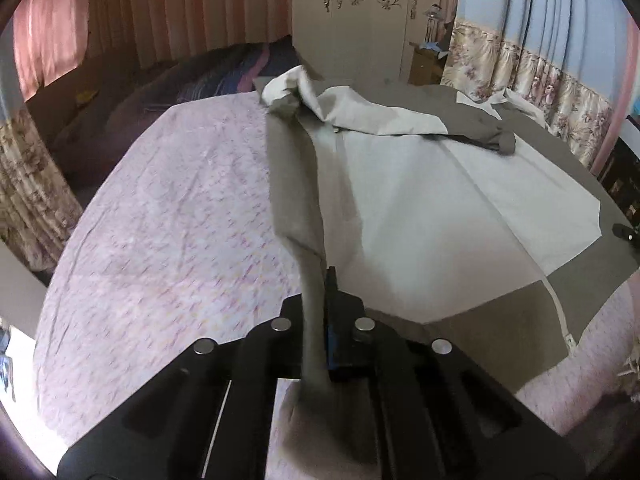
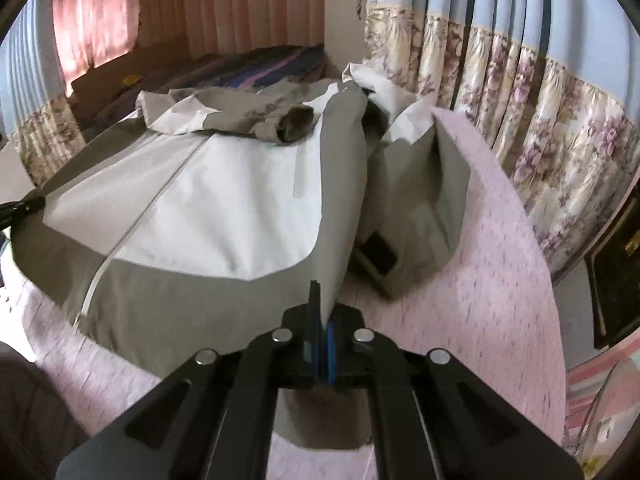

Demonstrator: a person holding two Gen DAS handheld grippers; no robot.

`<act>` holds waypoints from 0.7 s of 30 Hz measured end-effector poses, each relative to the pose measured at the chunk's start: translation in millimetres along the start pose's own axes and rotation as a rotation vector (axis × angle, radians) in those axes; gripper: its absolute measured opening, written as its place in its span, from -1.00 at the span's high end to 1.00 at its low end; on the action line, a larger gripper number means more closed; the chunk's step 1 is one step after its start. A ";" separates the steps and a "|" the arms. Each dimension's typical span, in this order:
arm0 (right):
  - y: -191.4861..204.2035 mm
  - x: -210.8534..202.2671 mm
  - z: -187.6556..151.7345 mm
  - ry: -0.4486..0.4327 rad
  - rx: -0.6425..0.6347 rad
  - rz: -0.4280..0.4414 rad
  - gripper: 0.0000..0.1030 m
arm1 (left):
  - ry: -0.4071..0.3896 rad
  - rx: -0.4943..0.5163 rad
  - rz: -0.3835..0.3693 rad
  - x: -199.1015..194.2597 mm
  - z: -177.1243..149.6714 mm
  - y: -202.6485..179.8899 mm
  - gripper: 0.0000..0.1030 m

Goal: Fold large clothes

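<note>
A: Where was the jacket [image 1: 400,184]?

B: Spread across the bed [image 1: 160,216], on the pink patterned sheet. It was grey-brown with large white panels and a pale zipper [image 2: 96,276] running down the front. In the left wrist view one sleeve [image 1: 360,112] lay folded across the chest toward two o'clock, its dark cuff resting on the white panel.

A: And the left gripper [image 1: 320,320]?

B: Its jaws were pinched tight on a grey edge of the jacket, which rose as a taut strip toward twelve o'clock.

A: The right gripper [image 2: 322,332]?

B: Its jaws were also closed, clamped on the jacket's grey hem corner. At one o'clock in that view the other sleeve [image 2: 416,184] lay bunched beside the body, near the flowered curtains [image 2: 560,140].
</note>
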State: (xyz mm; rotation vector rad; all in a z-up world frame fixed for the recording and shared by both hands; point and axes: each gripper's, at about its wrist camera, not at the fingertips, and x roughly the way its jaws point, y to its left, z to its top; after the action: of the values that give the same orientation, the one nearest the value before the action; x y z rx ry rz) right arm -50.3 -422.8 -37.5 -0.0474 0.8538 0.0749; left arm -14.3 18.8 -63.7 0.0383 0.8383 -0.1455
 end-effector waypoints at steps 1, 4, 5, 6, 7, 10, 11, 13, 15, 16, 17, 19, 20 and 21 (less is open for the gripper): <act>-0.6 -0.4 -3.8 0.013 0.002 0.012 0.96 | 0.027 0.006 0.001 -1.6 -4.9 1.8 0.99; -4.9 1.1 -6.0 0.016 -0.019 -0.017 0.40 | 0.071 -0.009 0.016 6.4 -14.3 11.4 0.79; -9.2 -1.9 0.2 -0.001 -0.008 -0.036 -0.03 | 0.080 -0.008 0.012 8.0 -13.4 13.6 0.66; -12.0 -7.0 8.7 -0.026 0.004 -0.030 -0.15 | 0.065 -0.002 0.021 5.5 -10.4 13.7 0.46; -13.6 -13.8 18.5 -0.064 0.012 -0.021 -0.20 | 0.048 0.006 0.028 2.2 -5.8 13.6 0.25; -9.9 -25.6 60.8 -0.152 0.018 0.041 -0.37 | -0.055 0.029 0.048 -15.8 19.1 13.5 -0.50; -7.8 -22.2 80.2 -0.166 0.029 0.051 -0.46 | -0.078 0.047 0.052 -19.9 30.5 12.1 -0.60; -3.4 -8.2 110.0 -0.166 0.054 0.092 -0.50 | -0.122 0.074 0.084 -21.2 60.9 12.4 -0.76; 7.6 21.9 138.8 -0.139 0.037 0.145 -0.50 | -0.151 0.080 0.096 -10.6 92.4 15.6 -0.90; 15.4 39.3 149.8 -0.128 0.002 0.135 -0.50 | -0.150 0.073 0.108 -2.8 103.8 18.9 -0.91; 26.8 63.1 161.6 -0.118 -0.066 0.104 -0.50 | -0.143 0.066 0.111 7.3 115.5 22.4 -0.91; 38.4 103.1 175.0 -0.067 -0.131 0.077 -0.50 | -0.145 0.063 0.088 34.9 138.0 28.6 -0.94; 39.8 126.9 183.1 -0.017 -0.111 0.101 -0.48 | -0.127 0.070 0.101 51.2 147.7 30.2 -0.94; 40.1 141.3 186.8 0.014 -0.083 0.139 -0.46 | -0.116 0.081 0.111 66.5 156.7 31.6 -0.94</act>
State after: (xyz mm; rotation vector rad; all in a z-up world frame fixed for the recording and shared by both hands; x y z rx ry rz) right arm 179.1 -362.8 -22.0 -0.0668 0.8673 0.2405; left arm 149.8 28.2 -9.1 0.1511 0.7126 -0.0760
